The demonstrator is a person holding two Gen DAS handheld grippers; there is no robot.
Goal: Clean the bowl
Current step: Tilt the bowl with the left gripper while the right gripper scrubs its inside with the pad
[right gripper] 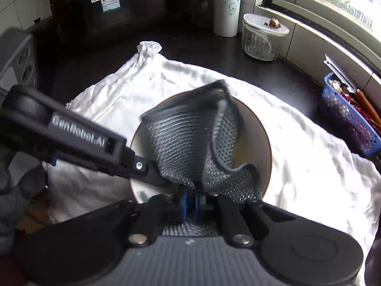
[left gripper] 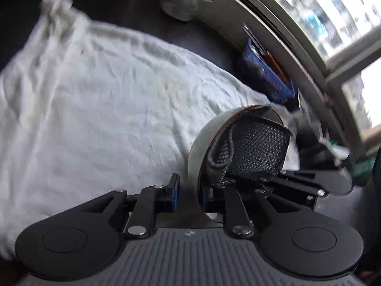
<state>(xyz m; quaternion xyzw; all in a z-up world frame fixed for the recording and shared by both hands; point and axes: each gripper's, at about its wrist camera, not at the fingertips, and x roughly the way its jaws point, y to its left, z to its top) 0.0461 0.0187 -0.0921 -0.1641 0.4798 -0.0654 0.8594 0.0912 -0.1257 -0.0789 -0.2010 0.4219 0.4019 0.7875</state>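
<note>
The right gripper (right gripper: 193, 201) was closed tight on a bunched corner of the grey mesh dishcloth (right gripper: 190, 143), its blue pads all but touching with the mesh pinched between them. The left gripper (left gripper: 189, 190) had its jaws part-way open, set either side of the rim of the bowl (left gripper: 202, 147); the right wrist view showed it reaching in from the left to that rim, but whether the pads actually bore on the rim could not be confirmed. The bowl, white outside with a brown rim, was tipped up on edge with its lower side near the white cloth (right gripper: 309, 147) spread over the dark counter (right gripper: 214, 50); contact could not be seen. The dishcloth lay draped inside the bowl. In my judgement the wiping step was in hand. The next move would call for a steady hold on the rim while the dishcloth is swept round the inner wall. Beyond stood a blue basket (right gripper: 350, 119), a lidded glass jar (right gripper: 262, 40) and a white cylindrical container (right gripper: 227, 7) below the window.
</note>
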